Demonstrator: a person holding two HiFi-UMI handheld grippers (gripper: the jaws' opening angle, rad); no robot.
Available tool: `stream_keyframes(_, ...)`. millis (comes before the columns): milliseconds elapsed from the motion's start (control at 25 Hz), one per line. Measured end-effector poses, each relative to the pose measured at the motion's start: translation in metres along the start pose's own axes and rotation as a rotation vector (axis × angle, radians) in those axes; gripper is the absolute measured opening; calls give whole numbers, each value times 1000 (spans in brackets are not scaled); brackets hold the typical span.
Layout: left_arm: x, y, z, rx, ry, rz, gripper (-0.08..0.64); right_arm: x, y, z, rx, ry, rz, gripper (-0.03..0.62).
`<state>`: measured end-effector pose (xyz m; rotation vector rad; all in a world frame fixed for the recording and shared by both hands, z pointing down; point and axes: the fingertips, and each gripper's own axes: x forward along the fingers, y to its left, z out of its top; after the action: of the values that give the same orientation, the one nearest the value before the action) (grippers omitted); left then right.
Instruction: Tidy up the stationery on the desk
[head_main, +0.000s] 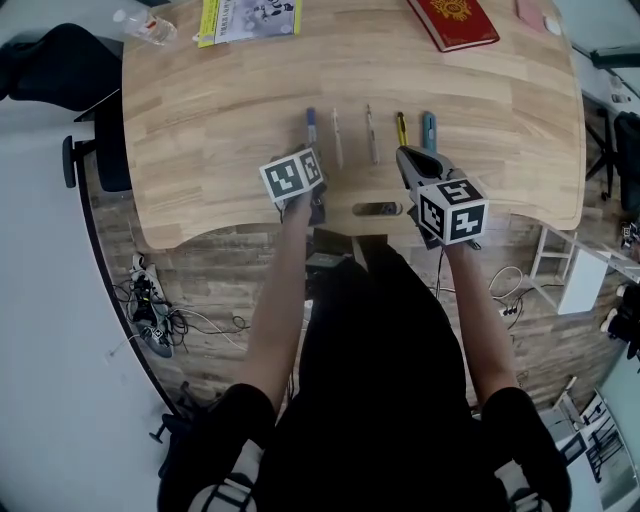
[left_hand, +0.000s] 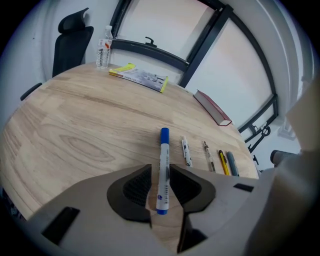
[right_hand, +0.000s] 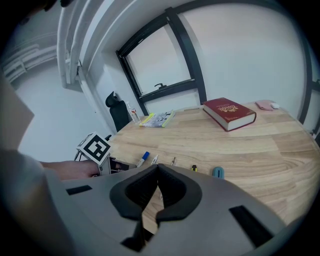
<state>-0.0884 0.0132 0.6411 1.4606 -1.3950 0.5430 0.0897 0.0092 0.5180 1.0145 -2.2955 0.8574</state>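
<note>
At the front edge of the desk (head_main: 220, 120): left gripper (left_hand: 160, 169), jaws apart either side of the marker (head_main: 311, 126), pads not pressing it; marker flat on the wood. To its right, right gripper (right_hand: 158, 169), jaws closed on nothing, tip near the yellow pen (head_main: 401, 128). In a row with the marker, all apart: white pen (head_main: 337, 138), slim pen (head_main: 370, 133), teal pen (head_main: 429, 130). Beyond the row, bare wood. Along the far edge: bottle (head_main: 145, 25), booklet (head_main: 250, 18), book (head_main: 456, 22). Off the left edge, chair (head_main: 100, 150).
</note>
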Motion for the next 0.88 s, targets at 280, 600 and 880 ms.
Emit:
stream_keyframes(280, -8, -3, 1, 37, -2, -3, 132, -4, 0, 4, -8, -10, -3, 21)
stream_keyframes(600, -25, -13, 17, 115, -37, -17, 130, -10, 1, 16, -24, -36, -4, 21)
stream_keyframes(880, -53, -26, 35, 182, -83, -40, 130, -20, 4, 28, -40, -64, -13, 21)
